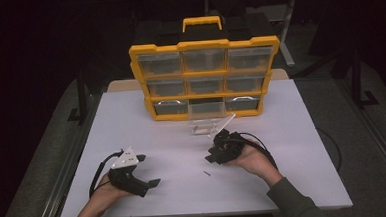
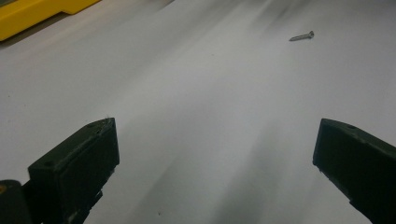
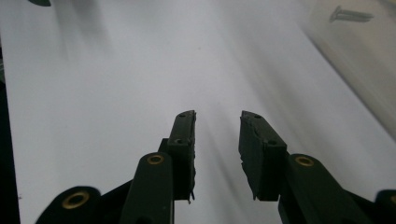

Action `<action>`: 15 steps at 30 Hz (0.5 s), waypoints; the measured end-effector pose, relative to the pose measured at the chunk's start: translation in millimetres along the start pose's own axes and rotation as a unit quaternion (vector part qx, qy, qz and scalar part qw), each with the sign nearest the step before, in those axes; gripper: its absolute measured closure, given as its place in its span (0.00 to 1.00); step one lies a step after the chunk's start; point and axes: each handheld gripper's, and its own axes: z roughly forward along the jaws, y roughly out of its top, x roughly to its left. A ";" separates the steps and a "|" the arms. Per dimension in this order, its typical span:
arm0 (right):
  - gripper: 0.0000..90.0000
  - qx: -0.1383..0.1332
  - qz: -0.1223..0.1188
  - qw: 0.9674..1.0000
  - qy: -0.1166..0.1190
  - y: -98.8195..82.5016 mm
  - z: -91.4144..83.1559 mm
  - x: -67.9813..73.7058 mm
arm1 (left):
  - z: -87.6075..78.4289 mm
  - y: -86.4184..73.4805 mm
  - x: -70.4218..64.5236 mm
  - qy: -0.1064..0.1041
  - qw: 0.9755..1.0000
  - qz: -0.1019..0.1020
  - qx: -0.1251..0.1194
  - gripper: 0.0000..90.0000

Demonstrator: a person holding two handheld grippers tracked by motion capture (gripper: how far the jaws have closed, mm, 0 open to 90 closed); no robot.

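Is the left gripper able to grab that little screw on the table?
Probably yes. The left gripper has its jaws wide open with nothing between them, and the screw lies loose on the bare white table just beyond its tips. Nothing stands between them; the right gripper sits farther back.

A white table [image 1: 131,116] carries everything. At its far edge stands a yellow organizer [image 1: 205,78] with three rows of clear drawers and a yellow handle on top. One clear drawer [image 1: 209,122] is out of it and lies on the tabletop just in front, with a screw [image 3: 350,15] inside it. Nearer the front edge, between the two hands, a small screw [image 1: 206,173] lies alone on the bare white surface, well apart from the organizer.
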 end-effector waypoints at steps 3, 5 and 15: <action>0.72 0.002 -0.001 1.000 0.003 -2.8 3.3 3.9 | 0.0 -0.1 0.1 0.000 1.000 0.000 0.000 0.00; 0.72 0.005 -0.002 1.000 0.007 -4.5 6.2 6.3 | -0.2 -0.1 -0.1 0.001 1.000 0.000 0.000 0.00; 0.74 0.024 -0.010 0.999 0.021 -8.2 21.7 16.4 | -0.2 -0.2 -1.2 0.001 1.000 0.000 0.001 0.00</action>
